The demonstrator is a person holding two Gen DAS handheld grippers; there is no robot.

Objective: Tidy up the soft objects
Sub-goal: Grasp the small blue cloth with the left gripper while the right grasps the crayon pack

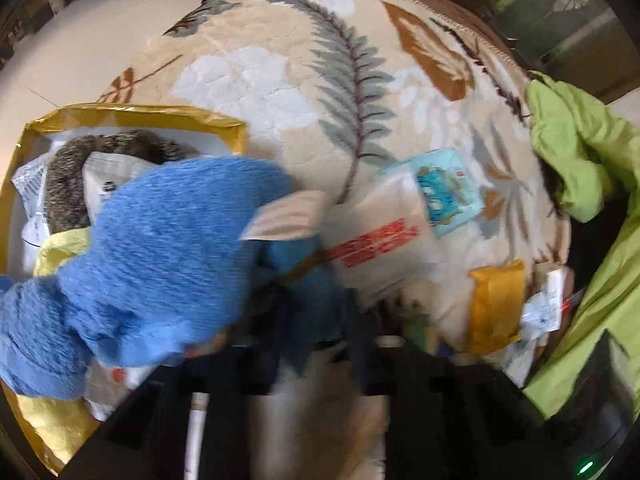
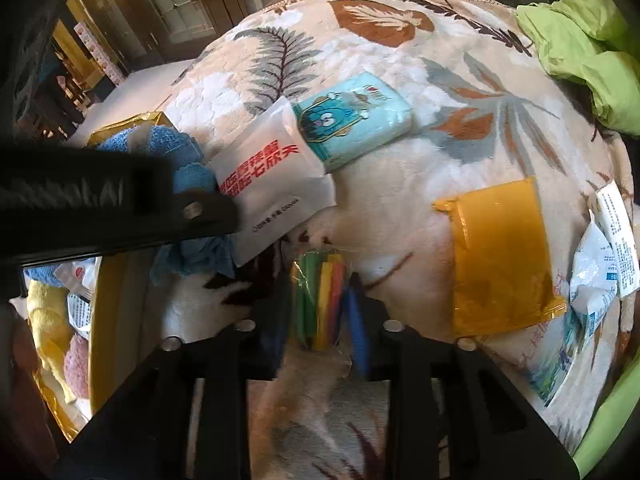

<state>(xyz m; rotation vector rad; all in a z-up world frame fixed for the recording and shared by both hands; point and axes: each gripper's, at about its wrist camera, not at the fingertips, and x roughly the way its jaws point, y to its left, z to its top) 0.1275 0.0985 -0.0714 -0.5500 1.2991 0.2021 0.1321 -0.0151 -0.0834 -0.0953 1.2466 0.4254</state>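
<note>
Left gripper (image 1: 316,312) pointing steeply down, jaws nearly together, pinching a fold of blue cloth (image 1: 304,276). Seen from the right wrist as a dark bar (image 2: 120,204) crossing the left side. Right gripper (image 2: 320,300) also tipped steeply down, black fingers (image 2: 276,304) closed in tight on a clear packet of coloured strips (image 2: 320,300).

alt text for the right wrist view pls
The right gripper is shut on a clear packet of coloured strips on a leaf-print blanket. Beside it lie a yellow pouch, a white packet and a blue tissue pack.
</note>
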